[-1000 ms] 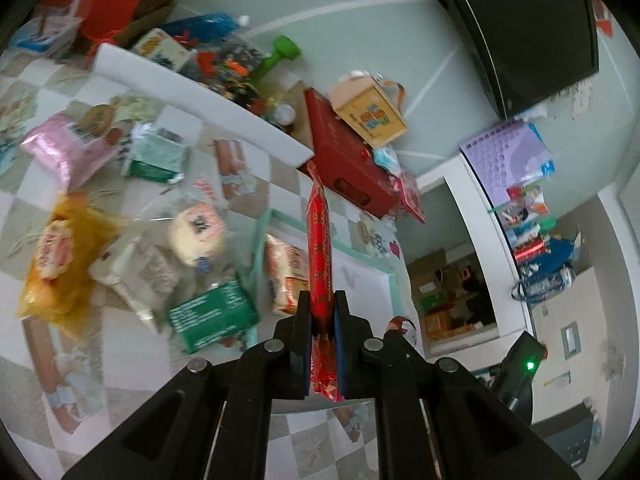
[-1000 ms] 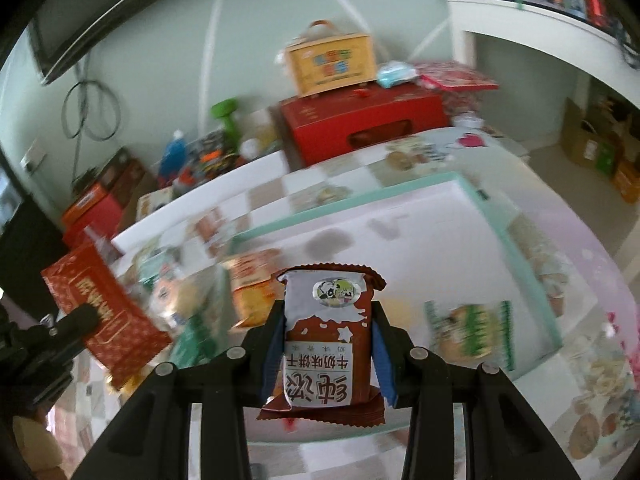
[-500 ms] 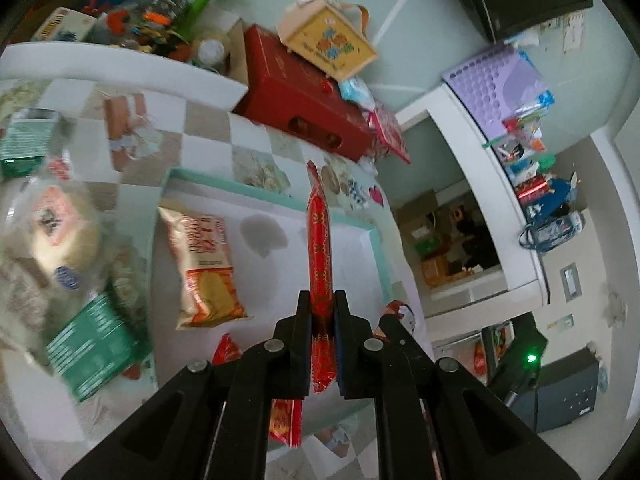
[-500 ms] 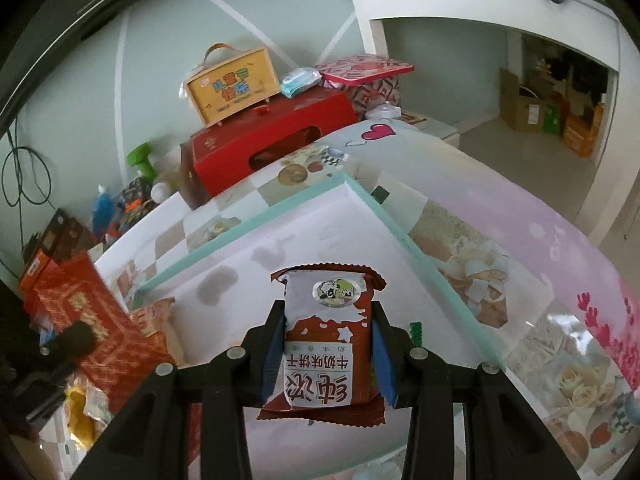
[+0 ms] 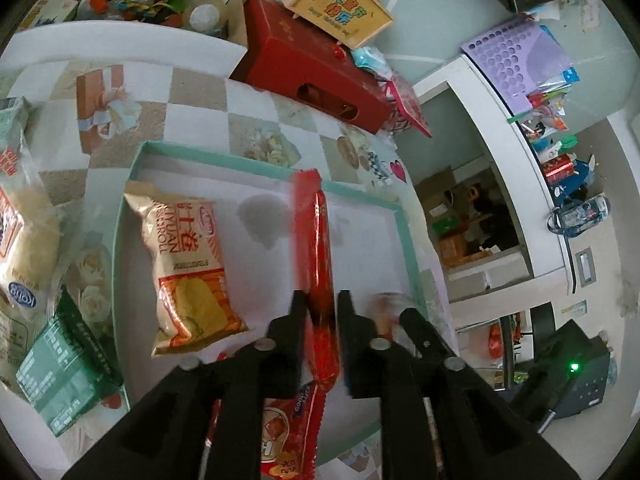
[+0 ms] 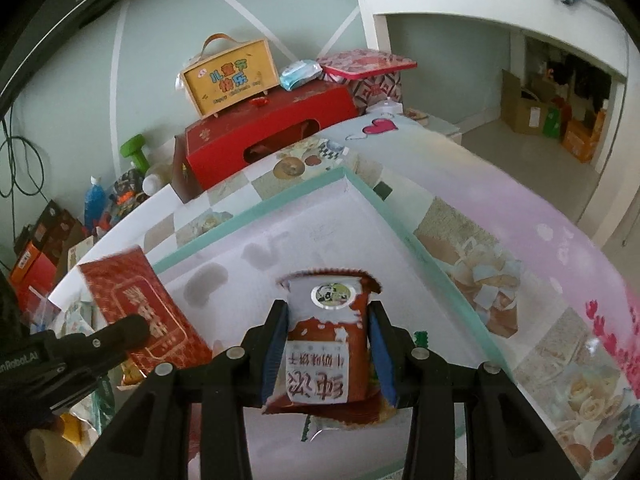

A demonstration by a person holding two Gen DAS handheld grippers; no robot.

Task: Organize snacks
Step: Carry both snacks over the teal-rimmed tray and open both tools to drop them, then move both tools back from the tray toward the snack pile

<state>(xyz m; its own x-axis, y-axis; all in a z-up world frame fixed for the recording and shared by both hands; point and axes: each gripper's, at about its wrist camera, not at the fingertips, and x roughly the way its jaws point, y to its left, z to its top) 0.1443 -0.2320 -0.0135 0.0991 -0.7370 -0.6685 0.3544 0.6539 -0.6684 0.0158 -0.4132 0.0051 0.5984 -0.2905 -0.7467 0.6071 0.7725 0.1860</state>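
My left gripper (image 5: pixel 322 308) holds a flat red snack packet (image 5: pixel 318 264) edge-on over the mint-rimmed white tray (image 5: pixel 136 184); its jaws stand slightly apart beside the packet. The packet's face shows in the right wrist view (image 6: pixel 136 304). My right gripper (image 6: pixel 328 334) is shut on a brown-and-white milk biscuit packet (image 6: pixel 326 340) above the tray (image 6: pixel 256 216). An orange egg-roll packet (image 5: pixel 188 264) lies in the tray. A red snack packet (image 5: pixel 288 424) lies under my left gripper.
A red gift box (image 5: pixel 312 68) with a yellow carry box (image 5: pixel 336 4) stands behind the tray. A green packet (image 5: pixel 60 372) and a bread bag (image 5: pixel 20 248) lie left of the tray. The table's far edge drops to a room at right.
Both grippers moved forward over the tray. The left jaws have parted a little around the red packet. The right gripper moved lower with its packet.
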